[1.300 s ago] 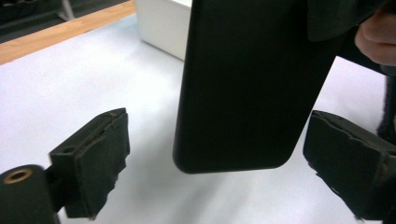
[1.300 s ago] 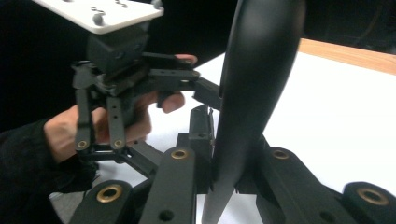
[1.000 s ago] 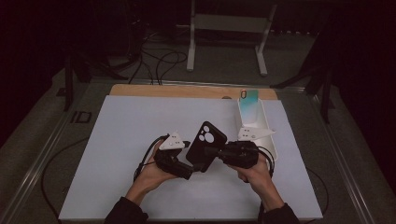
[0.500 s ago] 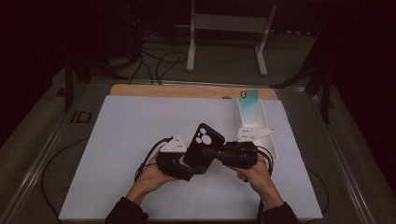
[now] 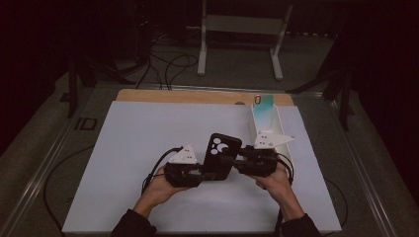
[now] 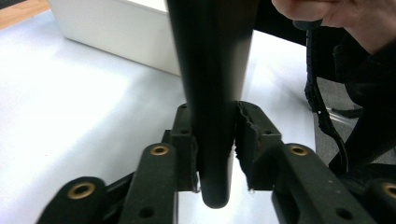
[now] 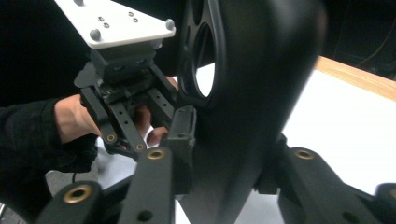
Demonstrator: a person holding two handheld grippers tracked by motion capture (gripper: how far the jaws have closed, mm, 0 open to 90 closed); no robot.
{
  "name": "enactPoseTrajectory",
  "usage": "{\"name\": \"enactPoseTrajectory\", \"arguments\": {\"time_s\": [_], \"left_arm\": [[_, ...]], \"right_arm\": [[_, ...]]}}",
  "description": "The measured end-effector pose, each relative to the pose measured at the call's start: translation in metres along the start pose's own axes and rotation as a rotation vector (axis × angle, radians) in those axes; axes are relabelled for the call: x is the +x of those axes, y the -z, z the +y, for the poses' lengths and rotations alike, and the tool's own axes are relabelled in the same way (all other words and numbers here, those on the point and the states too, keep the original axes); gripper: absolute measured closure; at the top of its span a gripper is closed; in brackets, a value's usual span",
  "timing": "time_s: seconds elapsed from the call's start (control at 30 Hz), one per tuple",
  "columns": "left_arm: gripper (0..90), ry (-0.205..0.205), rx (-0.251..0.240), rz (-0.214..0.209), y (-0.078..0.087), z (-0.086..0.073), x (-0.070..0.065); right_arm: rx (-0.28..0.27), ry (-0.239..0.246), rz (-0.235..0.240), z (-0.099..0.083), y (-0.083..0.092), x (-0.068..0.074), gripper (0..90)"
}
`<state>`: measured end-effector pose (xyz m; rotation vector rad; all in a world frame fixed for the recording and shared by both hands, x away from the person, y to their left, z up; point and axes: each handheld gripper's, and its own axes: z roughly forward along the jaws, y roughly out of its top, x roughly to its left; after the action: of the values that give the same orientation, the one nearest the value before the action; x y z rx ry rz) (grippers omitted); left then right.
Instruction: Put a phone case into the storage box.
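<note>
near the middle of the white table [image 5: 123, 163], a little toward the person, a black phone case [image 5: 223, 155] is held up off the surface between two hand-held grippers. the left gripper [image 5: 197, 173] has just been closing, and its pads [image 6: 250, 140] now press the case's lower edge from both sides, so the case stands on edge in its grip. the right gripper [image 5: 237, 160] comes in from the right with the case between its jaws; these have just been opening, and whether they still press i cannot tell. this looks like a handover from right to left. at the far right lies a long white tray [image 5: 276, 148] with a teal phone [image 5: 263, 103] at its far end, likely what the case is for.
</note>
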<state>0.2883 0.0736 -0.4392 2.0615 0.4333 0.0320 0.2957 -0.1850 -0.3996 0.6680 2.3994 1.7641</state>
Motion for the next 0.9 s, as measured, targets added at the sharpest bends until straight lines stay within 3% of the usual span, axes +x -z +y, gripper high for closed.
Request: {"name": "enactPoseTrajectory", "arguments": {"time_s": [0.03, 0.27, 0.4, 0.67, 0.9], "left_arm": [[78.9, 0.006, -0.011, -0.006, 0.0005, 0.0001, 0.0005], [80.0, -0.005, -0.012, 0.024, -0.0008, 0.0002, -0.0010], [80.5, -0.009, -0.006, 0.074, 0.0004, 0.0002, -0.0011], [80.6, 0.008, -0.014, 0.131, 0.0015, -0.0005, 0.0002], [80.5, 0.021, -0.005, 0.178, 0.0015, -0.0011, 0.0011]], "right_arm": [[0.003, -0.011, -0.014, -0.0013, -0.0017, -0.0006, 53.3], [0.016, -0.039, -0.039, -0.0014, -0.0080, 0.0003, 37.1], [0.028, -0.080, -0.087, -0.0007, -0.0097, -0.0013, 26.1], [0.021, -0.101, -0.153, -0.0004, -0.0058, -0.0016, 13.5], [0.024, -0.118, -0.181, -0.0002, -0.0056, -0.0025, 9.1]]}}
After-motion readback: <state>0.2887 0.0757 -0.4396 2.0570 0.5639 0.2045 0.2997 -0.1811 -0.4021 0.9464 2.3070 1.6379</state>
